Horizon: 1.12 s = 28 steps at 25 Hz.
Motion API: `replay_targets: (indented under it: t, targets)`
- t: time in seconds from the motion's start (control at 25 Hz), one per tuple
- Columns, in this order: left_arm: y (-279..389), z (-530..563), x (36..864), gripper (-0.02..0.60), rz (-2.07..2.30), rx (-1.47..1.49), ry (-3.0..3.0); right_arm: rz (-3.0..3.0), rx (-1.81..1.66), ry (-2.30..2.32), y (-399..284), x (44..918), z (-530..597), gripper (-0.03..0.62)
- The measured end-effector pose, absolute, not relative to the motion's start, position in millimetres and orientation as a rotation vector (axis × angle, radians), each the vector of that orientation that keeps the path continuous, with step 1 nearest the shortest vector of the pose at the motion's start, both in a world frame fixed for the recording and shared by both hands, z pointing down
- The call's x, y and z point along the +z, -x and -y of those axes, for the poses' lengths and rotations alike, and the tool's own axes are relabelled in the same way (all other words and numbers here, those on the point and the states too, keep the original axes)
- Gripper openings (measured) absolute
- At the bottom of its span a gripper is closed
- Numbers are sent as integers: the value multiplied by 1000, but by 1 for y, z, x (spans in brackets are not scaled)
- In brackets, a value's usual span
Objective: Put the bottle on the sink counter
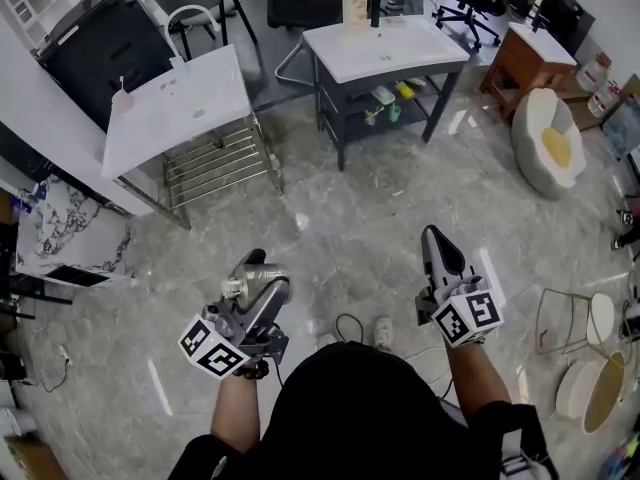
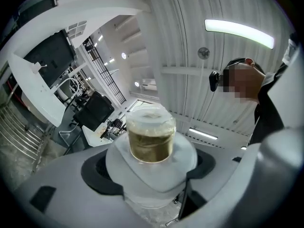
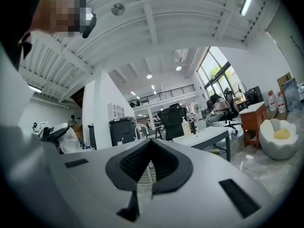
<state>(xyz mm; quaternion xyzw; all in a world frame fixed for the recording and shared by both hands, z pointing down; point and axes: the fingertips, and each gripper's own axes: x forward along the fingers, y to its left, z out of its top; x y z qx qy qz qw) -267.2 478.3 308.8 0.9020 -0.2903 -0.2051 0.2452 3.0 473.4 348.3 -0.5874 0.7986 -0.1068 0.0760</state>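
Note:
My left gripper is shut on a small bottle, held low over the marble floor in the head view. In the left gripper view the bottle fills the middle between the two pale jaws of the left gripper. It has a clear cap and yellowish liquid, and the cap faces the camera. My right gripper is shut with nothing in it, its dark pads meeting in the right gripper view. The white sink counter, with a black tap and a soap bottle, stands well ahead of both grippers.
A second white table with a metal rack under it stands at the left. At the right are a round white seat and a wooden cabinet. A cable lies on the floor by the person's feet.

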Motion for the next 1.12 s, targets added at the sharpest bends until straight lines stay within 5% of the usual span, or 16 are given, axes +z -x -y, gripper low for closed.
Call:
replay_targets:
  t: [0.64,1.12]
  targets:
    - [283,-440,325,356,789,-499,-2481,-2340,-321,1764,6,356,-440,40]
    - [206,-325,309,356,850,-530,-2507,-2376,-340,1596,-60,359,-311,40]
